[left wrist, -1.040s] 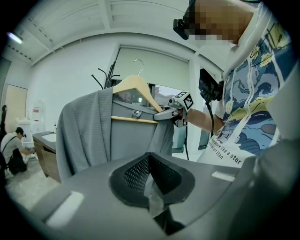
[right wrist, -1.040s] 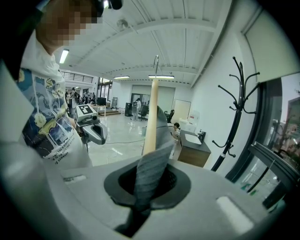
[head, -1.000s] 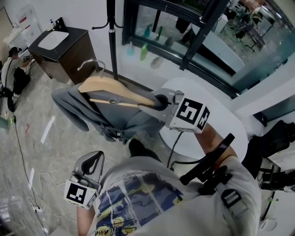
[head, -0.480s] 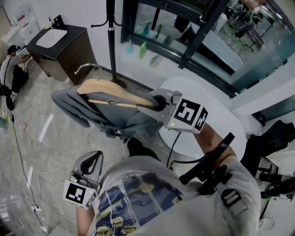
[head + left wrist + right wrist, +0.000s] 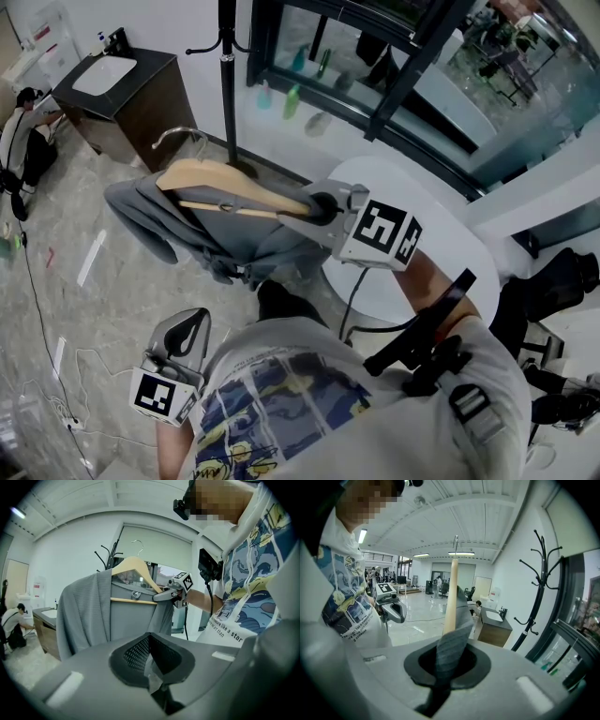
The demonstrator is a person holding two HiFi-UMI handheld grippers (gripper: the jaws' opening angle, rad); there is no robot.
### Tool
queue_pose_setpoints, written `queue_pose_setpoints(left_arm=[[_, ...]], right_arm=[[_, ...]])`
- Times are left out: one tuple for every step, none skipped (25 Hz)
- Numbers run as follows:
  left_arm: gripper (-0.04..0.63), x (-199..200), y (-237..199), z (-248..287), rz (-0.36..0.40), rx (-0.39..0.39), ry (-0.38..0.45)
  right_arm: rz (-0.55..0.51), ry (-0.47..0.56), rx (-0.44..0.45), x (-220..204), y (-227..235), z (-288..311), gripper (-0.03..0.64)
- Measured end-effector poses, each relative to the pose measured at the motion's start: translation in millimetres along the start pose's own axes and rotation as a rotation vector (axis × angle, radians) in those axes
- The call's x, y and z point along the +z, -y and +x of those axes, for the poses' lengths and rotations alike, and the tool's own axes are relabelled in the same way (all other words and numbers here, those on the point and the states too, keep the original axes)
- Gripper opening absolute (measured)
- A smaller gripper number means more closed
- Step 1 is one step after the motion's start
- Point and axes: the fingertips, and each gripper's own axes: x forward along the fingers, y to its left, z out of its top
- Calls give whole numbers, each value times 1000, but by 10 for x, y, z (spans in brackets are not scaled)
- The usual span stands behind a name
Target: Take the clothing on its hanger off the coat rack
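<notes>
- Far left, a person (image 5: 23, 131) is crouched on the floor next to a dark sink cabinet (image 5: 122, 98). Nothing to do with the job.
- The left claw (image 5: 149, 638) sits low by the wearer's hip. Its jaws are together with nothing between them, so I'd say it's just parked out of the way, since one claw is enough to carry this.
- The coat rack (image 5: 228, 94) stands against the back wall. In the right gripper view it's off to the side, well apart from the hanger, and nothing is on its arms that I can see.
- The wooden hanger (image 5: 220, 178) is out in the air in front of the wearer, between them and the rack. Its wire hook isn't caught on anything.
- The grey garment (image 5: 178, 230) is draped over the hanger's shoulders and hangs off the floor, so it looks like it's already off the rack.
- The right claw (image 5: 323, 208) is clamped shut on one end of the hanger, pinching the fabric against the wood. That probably stops the garment sliding off while it's carried from one side.
- A round white table (image 5: 441, 244) is just beside that arm. It might be the drop-off spot, but that's a guess.
</notes>
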Motion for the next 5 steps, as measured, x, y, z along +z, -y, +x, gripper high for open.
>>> queue_pose_setpoints(left_arm=[[3, 1, 0, 8, -1, 1, 0], [3, 5, -5, 16, -2, 2, 0], [3, 9, -12, 22, -3, 5, 1], [3, 14, -21, 27, -3, 7, 2], [3, 18, -31, 31, -4, 9, 4]], right_arm=[[-1, 0, 1, -2, 9, -1, 8], [-2, -1, 1, -2, 21, 0, 8], [-3, -1, 2, -1, 33, 3, 8], [-4, 0, 3, 0, 45, 6, 8], [-5, 0, 3, 2, 57, 10, 8]])
